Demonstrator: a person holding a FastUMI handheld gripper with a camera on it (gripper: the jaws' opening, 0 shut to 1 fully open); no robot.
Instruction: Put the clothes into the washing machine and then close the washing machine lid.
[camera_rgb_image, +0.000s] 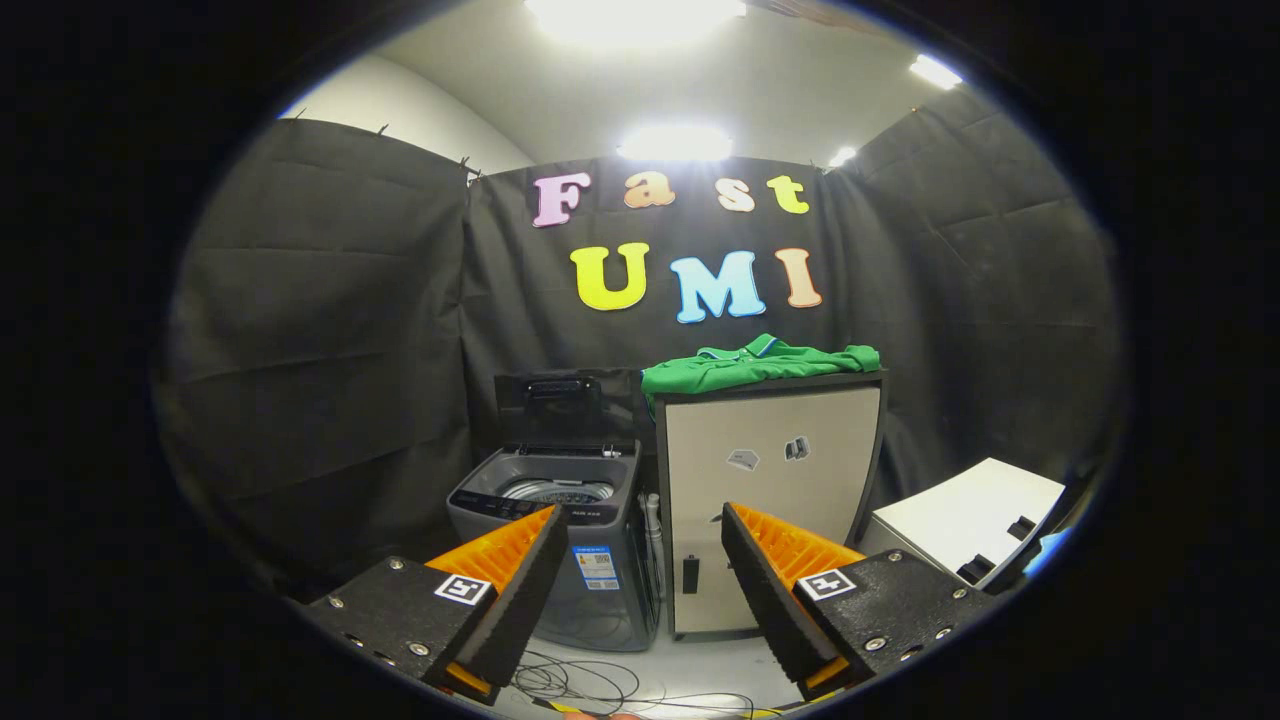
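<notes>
1. Presently, the gripper (640, 545) is hovering level with its fingers spread wide, gripping nothing.
2. Beyond them, the top-loading washing machine (560, 545) is standing with its lid (555, 410) raised.
3. Just beside it, a green polo shirt (760, 364) is lying atop a cabinet (770, 500); likely light and limp, it is best pinched at a bunched fold.

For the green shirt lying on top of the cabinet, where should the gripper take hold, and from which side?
Probably the front edge of the green shirt, where the fabric drapes slightly over the top of the cabinet. Come in from the front, level with the cabinet top, so one finger goes under the overhang. The hand-held gripper is open and well short of it; the washing machine stands lid up beside the cabinet.
</notes>
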